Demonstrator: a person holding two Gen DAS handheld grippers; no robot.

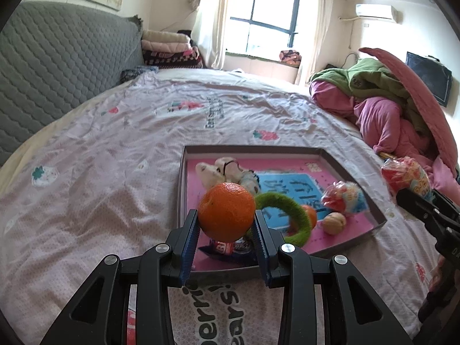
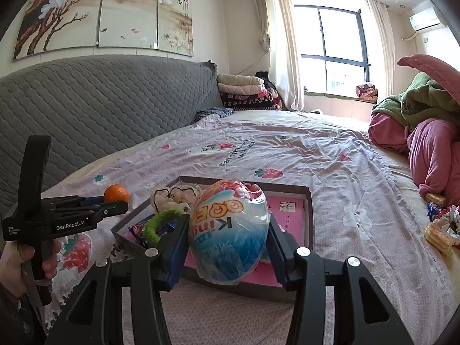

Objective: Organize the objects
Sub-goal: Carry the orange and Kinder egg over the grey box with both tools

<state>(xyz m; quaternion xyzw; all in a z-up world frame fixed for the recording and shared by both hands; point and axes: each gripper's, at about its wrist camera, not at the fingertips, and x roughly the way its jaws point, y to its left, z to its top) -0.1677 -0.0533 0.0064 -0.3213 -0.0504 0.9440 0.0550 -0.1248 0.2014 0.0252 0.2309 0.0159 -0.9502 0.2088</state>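
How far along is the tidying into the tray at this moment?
Done: the tray already holds a wrapped egg, walnut, green ring and plush toy. In hand: the left gripper clamps an orange; the right gripper clamps a second wrapped egg. Left: snack packets on the bedspread.

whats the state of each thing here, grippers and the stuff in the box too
left gripper: shut on the orange, held above the box
right gripper: shut on the wrapped egg, held above the box
box: open, no lid, flat on the bed
green ring: lying in the box
walnut: lying in the box
second wrapped egg: lying in the box
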